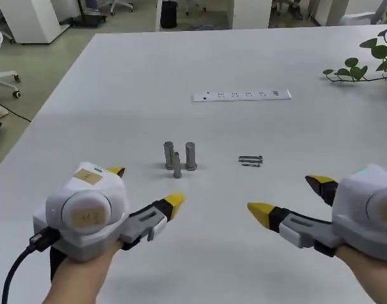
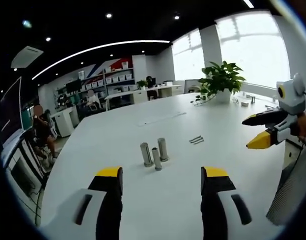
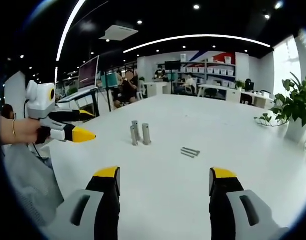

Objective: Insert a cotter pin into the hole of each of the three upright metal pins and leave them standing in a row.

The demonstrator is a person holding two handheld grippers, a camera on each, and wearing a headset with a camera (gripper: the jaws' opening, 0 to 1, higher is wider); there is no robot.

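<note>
Three metal pins (image 1: 179,157) stand clustered on the tabletop (image 1: 244,57), cotter pins (image 1: 250,161) lying near them — left gripper (image 1: 144,186) and right gripper (image 1: 289,197) hover short of the pins, jaws wide and empty, poised to reach in

A smooth, matt surface is shown by the desk (image 1: 263,120). The upright pins (image 1: 178,157) and cotter pins (image 1: 250,161) are seen as dull grey metal. The left tongs (image 1: 146,185) and right tongs (image 1: 288,196) are cased in smooth white plastic.
</note>
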